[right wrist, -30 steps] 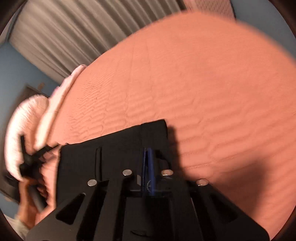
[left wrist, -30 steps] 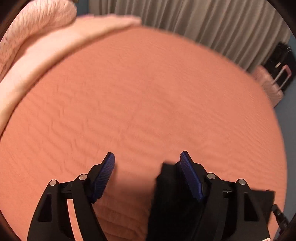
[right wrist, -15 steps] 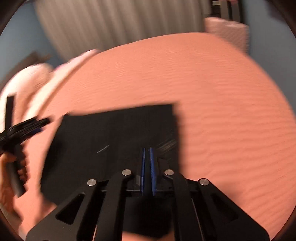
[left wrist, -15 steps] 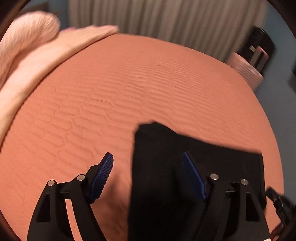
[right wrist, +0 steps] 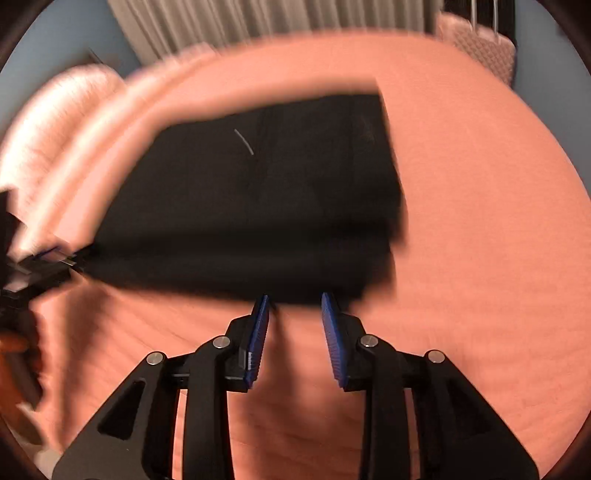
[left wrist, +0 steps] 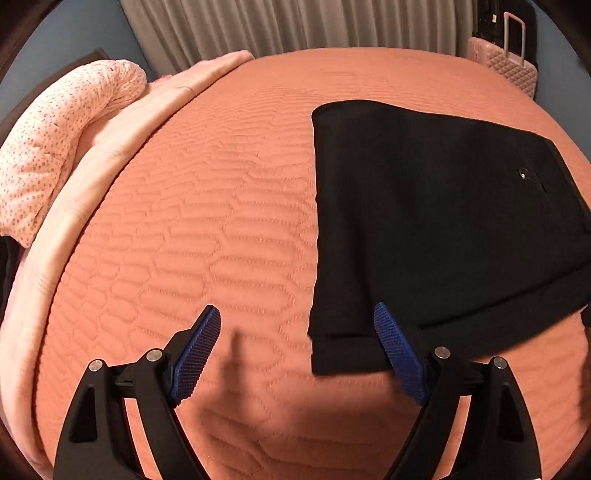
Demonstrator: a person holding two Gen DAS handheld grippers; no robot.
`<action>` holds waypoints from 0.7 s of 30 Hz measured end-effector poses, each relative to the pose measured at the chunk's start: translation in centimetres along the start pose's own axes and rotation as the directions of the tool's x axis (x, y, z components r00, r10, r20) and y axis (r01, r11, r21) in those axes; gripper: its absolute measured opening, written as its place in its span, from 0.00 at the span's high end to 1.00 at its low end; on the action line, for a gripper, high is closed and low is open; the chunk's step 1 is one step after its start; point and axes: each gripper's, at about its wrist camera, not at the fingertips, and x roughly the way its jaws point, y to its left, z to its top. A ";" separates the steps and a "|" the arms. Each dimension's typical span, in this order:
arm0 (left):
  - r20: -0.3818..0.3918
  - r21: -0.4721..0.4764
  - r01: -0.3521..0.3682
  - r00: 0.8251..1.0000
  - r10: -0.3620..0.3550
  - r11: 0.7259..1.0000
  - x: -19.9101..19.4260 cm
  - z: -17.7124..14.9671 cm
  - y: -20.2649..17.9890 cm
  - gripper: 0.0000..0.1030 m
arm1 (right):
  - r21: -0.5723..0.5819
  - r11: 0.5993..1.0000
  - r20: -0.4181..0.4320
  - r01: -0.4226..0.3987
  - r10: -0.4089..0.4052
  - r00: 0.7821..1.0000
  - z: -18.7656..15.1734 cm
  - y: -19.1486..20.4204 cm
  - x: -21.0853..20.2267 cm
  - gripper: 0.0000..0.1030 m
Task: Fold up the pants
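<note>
The black pants (left wrist: 436,221) lie folded into a flat rectangle on the orange quilted bedspread (left wrist: 207,206). My left gripper (left wrist: 297,317) is open and empty, above the bed at the pants' near left corner. In the right wrist view the pants (right wrist: 258,199) look blurred. My right gripper (right wrist: 294,302) is open and empty, just short of their near edge. The left gripper shows at the left edge of the right wrist view (right wrist: 40,266).
A dotted pink pillow (left wrist: 62,136) and a folded pink blanket (left wrist: 122,129) lie along the bed's left side. Grey curtains (left wrist: 295,26) hang behind the bed. A pink suitcase (left wrist: 506,62) stands at the far right corner.
My right gripper has opened and let go of the pants, which now lie flat on the bed. Both grippers have drawn back from the pants.
</note>
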 end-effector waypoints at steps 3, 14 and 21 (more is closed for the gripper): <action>-0.028 -0.063 -0.049 0.998 0.048 0.997 -1.6 0.0 3.8 0.20 | 0.109 0.994 -0.013 0.034 -0.032 0.999 -1.1 -2.8 -3.0 0.71; 0.068 0.032 -0.193 0.979 0.191 0.981 -8.2 4.0 4.0 0.20 | 0.079 0.994 0.133 0.070 -0.080 0.988 3.3 -1.1 -9.2 0.47; 0.022 0.029 -0.075 0.997 0.074 0.997 -5.4 4.1 -1.0 0.20 | 0.070 0.996 0.157 0.058 -0.069 0.985 5.3 1.9 -10.0 0.28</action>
